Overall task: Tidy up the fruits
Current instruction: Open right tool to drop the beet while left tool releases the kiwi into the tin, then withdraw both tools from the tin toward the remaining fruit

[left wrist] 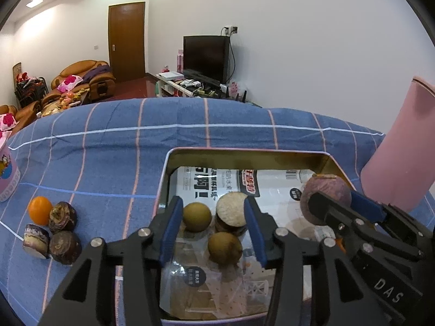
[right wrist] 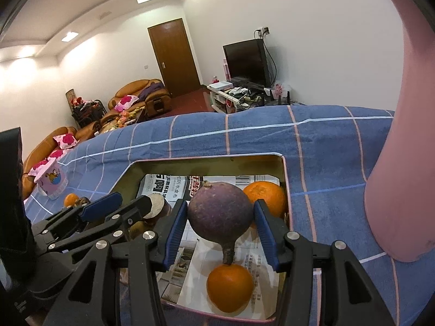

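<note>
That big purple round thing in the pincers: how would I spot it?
Find the metal tin on the blue checked cloth. Above its paper lining, the right gripper holds the purple fruit. Unlike the smooth oranges nearby, it is dull purple with a dark stem.

Three oranges point(right wrist: 230, 288), two brown round fruits point(left wrist: 197, 216), one purple turnip point(right wrist: 219, 214).

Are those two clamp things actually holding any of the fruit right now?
The right gripper holds the round purple fruit, jaws on its two sides. The left gripper holds nothing; its jaws stand open.
</note>
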Available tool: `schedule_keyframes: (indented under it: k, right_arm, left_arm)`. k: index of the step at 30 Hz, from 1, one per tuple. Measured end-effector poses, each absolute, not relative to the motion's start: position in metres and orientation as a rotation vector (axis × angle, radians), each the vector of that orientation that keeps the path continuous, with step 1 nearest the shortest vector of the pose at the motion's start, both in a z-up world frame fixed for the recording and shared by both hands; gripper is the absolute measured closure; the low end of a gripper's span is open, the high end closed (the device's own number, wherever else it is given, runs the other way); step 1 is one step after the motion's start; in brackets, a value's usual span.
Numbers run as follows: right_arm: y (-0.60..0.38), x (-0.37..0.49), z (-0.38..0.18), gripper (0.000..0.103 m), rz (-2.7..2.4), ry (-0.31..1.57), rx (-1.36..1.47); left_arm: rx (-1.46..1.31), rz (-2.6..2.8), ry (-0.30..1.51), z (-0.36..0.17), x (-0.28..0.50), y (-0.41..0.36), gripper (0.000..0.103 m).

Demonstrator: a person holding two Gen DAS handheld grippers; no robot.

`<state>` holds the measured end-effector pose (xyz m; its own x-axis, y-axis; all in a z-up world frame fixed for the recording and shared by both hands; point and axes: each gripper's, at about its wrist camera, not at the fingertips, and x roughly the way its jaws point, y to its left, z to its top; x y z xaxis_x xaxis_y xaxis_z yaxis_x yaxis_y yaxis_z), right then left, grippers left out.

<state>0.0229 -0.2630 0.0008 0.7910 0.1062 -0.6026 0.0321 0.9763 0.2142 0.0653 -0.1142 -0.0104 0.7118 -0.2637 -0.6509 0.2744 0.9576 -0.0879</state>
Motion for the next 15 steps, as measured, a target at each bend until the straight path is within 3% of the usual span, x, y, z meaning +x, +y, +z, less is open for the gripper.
schedule_keyframes:
  k: [5, 6, 7, 8, 9, 15]
  right_arm:
    - [-0.272, 0.016, 0.004, 0.047, 0.048, 0.635, 0.280]
    - [-0.276, 0.013, 0.005, 0.045, 0.051, 0.616, 0.308]
    - [-0.280, 0.010, 0.007, 0.035, 0.057, 0.593, 0.336]
    - [-0.285, 0.006, 0.009, 0.020, 0.069, 0.565, 0.374]
    - [-0.290, 0.002, 0.012, 0.016, 0.072, 0.527, 0.415]
    - [-0.291, -0.009, 0.019, 0.015, -0.037, 0.437, 0.389]
  left_arm:
    - [-0.011, -0.325, 0.718, -0.008, 0.063, -0.115, 0.041]
    - [-0.014, -0.316, 0.709, -0.005, 0.061, -0.114, 0.028]
    - [-0.015, -0.310, 0.701, -0.004, 0.059, -0.112, 0.023]
    - [-0.020, -0.342, 0.686, -0.001, 0.055, -0.112, 0.009]
    - [-0.015, -0.356, 0.669, 0.001, 0.051, -0.114, 0.000]
    - [0.138, -0.301, 0.490, 0.015, 0.026, -0.132, 0.000]
